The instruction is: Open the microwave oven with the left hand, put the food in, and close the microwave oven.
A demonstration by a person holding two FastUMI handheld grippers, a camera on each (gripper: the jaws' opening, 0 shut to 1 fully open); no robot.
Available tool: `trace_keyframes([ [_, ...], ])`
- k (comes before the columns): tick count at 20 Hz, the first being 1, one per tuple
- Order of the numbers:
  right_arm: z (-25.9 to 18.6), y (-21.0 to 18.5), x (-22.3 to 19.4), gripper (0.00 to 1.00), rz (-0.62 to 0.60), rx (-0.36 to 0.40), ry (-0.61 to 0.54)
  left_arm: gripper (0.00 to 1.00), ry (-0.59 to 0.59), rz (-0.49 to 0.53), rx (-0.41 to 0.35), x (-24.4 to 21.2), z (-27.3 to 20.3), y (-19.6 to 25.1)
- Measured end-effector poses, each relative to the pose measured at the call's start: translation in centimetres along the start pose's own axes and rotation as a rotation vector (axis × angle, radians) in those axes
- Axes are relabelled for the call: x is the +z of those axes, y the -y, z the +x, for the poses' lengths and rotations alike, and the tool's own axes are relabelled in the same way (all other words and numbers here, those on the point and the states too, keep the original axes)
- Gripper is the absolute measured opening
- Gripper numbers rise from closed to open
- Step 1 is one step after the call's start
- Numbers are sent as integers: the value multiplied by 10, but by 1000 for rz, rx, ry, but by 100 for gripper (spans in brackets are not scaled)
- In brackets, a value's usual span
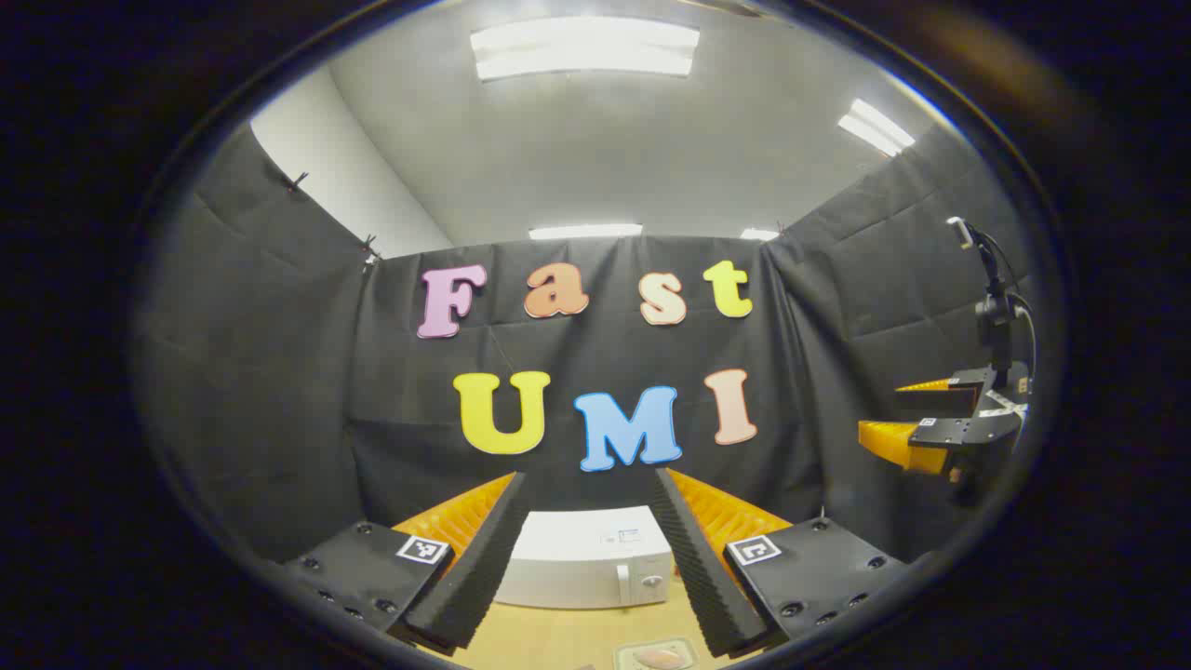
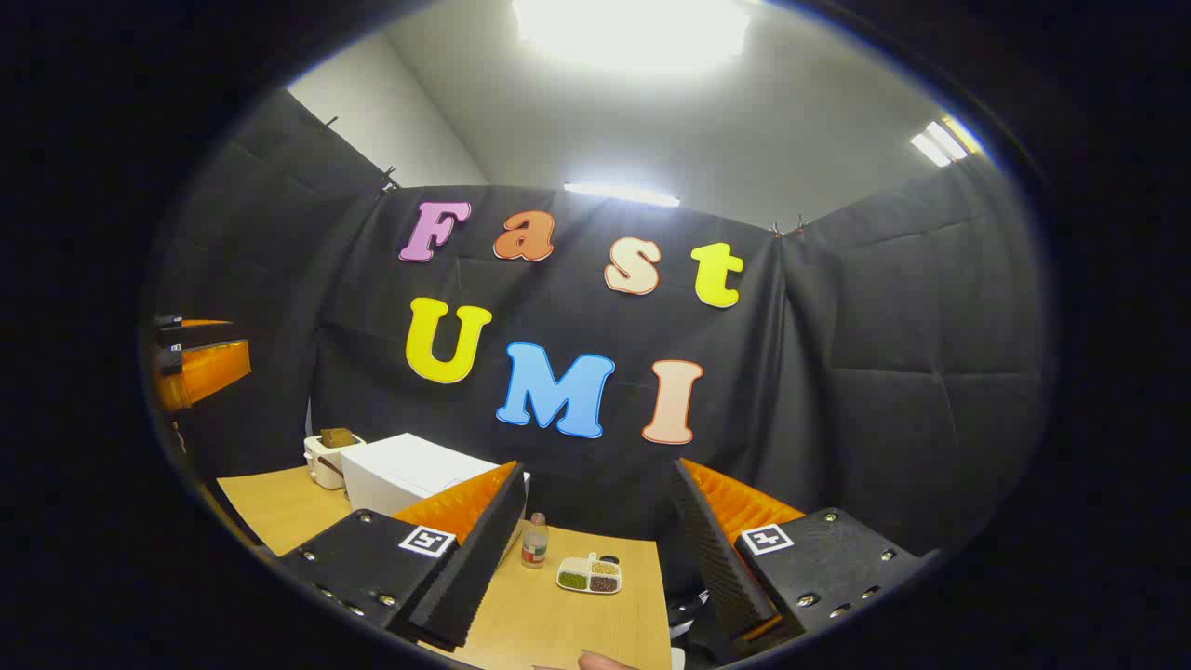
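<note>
The white microwave (image 1: 586, 558) stands shut on the wooden table, straight ahead between the fingers of my left gripper (image 1: 588, 479), which is open and empty, well above and short of it. Its handle (image 1: 622, 584) and knob (image 1: 654, 581) sit on the right of its front. A small tray with pale food (image 1: 662, 657) lies on the table in front of it, cut off by the lower edge. In the right gripper view the microwave (image 2: 409, 475) is to the left, partly behind the left finger of my right gripper (image 2: 597, 468), which is open and empty.
A white toaster with bread (image 2: 326, 454) stands left of the microwave. A small bottle (image 2: 534, 542) and a divided dish of grains (image 2: 590, 574) sit on the table (image 2: 558, 623). The other gripper shows far right (image 1: 940, 433) and far left (image 2: 195, 363).
</note>
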State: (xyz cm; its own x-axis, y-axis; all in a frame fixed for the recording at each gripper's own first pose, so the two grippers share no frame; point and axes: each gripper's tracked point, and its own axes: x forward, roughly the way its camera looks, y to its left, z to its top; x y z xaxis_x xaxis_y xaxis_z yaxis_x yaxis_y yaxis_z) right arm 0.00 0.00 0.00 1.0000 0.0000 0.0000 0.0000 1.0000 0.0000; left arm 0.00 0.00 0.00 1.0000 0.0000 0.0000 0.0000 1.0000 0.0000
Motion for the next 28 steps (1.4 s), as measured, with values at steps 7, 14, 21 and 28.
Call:
trace_keyframes([
  [7, 9, 13, -9, 96, 50, 24, -5, 87, -21, 25, 11, -5, 5, 24],
  [14, 15, 38, -17, 96, 51, 47, -12, 87, -47, 35, 36, -15, 11, 52],
  [21, 18, 52, -35, 96, 82, 97, -14, 87, -166, -29, 67, -94, 34, 76],
  [28, 32, 63, -58, 96, 53, 23, -103, 93, -367, -111, 15, -253, 105, 78],
])
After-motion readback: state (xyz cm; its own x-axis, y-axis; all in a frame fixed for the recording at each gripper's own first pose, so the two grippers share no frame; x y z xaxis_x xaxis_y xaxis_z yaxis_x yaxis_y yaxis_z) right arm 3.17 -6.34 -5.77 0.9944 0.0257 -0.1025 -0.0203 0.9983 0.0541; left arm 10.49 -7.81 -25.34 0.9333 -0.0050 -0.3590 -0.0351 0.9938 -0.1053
